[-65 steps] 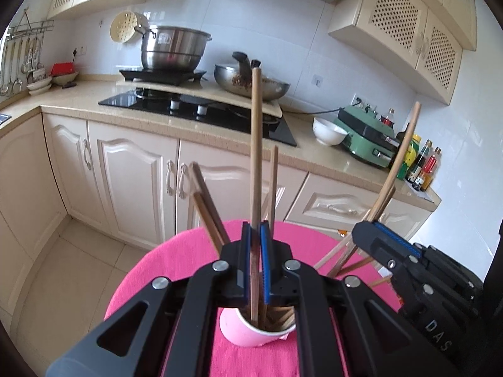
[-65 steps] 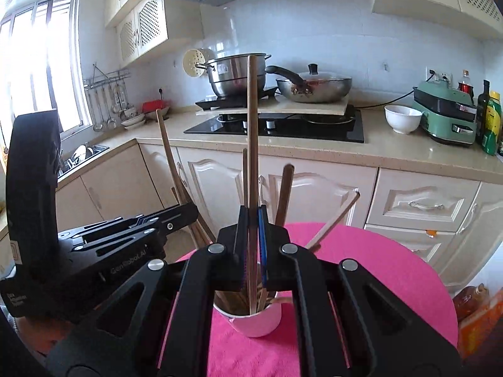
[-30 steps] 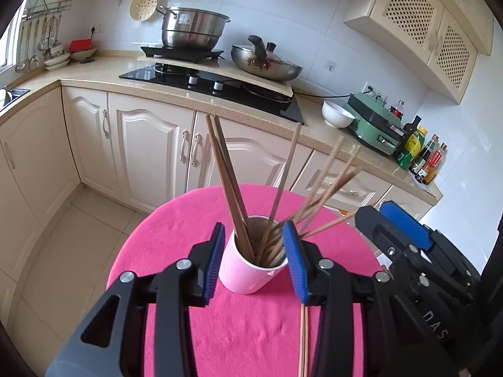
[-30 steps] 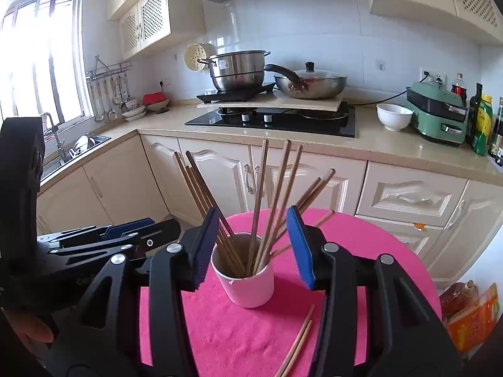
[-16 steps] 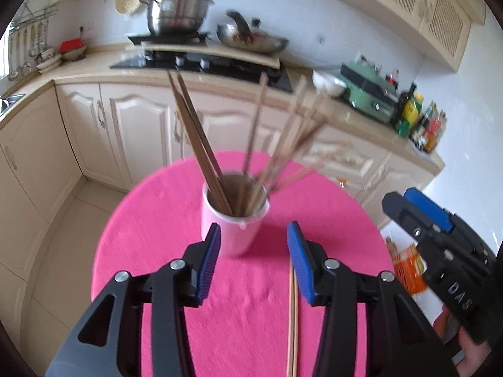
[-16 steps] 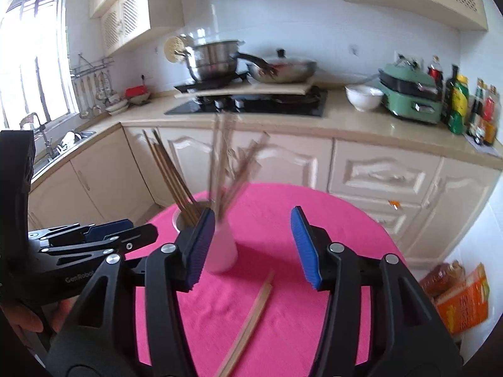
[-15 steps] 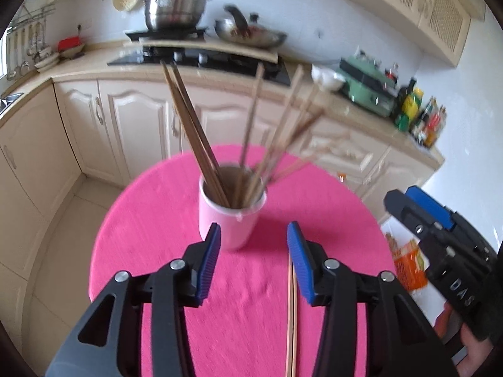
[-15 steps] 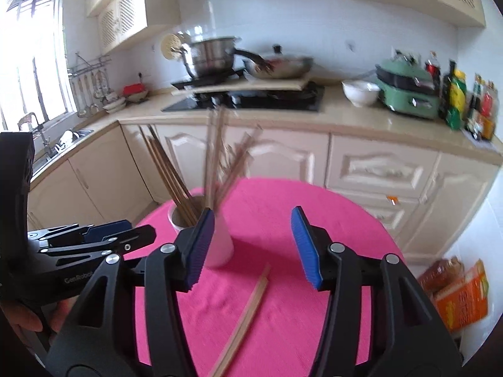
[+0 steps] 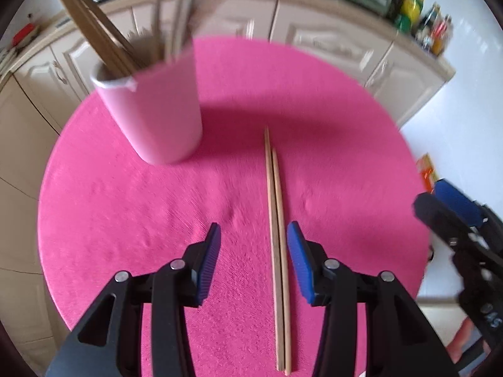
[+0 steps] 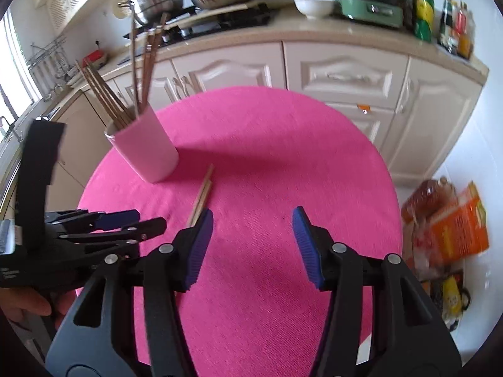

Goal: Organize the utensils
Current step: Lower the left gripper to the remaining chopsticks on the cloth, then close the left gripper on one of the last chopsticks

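Observation:
A pink cup holding several wooden chopsticks stands on the round pink table. Two light chopsticks lie side by side on the cloth. My left gripper is open and empty, low over the table, with the loose pair between its pads near the right one. My right gripper is open and empty over the table's middle, to the right of the cup and the loose pair. The left gripper shows at the right wrist view's left.
Cream kitchen cabinets and a counter with stove, pots, a white bowl and bottles stand behind the table. Bags and packets lie on the floor at the right. The right gripper shows at the left wrist view's right edge.
Both grippers let chopsticks drop into the cup, opened, then tilted down and dropped toward the table. The left one now straddles the two loose chopsticks.

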Demonstrator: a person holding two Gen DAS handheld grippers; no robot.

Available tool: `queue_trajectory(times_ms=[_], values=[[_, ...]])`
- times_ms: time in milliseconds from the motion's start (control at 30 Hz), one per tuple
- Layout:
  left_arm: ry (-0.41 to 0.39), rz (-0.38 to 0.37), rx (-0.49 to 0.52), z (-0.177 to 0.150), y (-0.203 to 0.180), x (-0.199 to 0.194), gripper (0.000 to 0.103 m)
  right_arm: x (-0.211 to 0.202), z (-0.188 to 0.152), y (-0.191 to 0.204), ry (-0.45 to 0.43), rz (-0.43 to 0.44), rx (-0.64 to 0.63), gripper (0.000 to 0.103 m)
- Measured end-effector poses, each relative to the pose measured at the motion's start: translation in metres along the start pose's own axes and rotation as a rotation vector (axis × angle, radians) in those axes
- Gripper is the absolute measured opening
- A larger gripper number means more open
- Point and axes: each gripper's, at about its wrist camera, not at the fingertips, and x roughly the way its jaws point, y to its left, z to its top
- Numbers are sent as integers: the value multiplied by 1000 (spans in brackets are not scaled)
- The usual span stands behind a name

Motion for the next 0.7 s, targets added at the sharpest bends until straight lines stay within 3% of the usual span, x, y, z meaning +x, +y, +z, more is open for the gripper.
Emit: queue_trajectory(times_ms=[200, 433, 700], values=[[96, 56, 52, -2, -8, 36, 44, 9, -8, -13, 32, -6, 36, 53], [112, 99, 92, 10, -19, 48, 44, 16, -6, -23, 45, -11, 56, 53], [194, 138, 110, 27, -33, 66, 44, 24, -1, -25, 67, -10, 60, 53]])
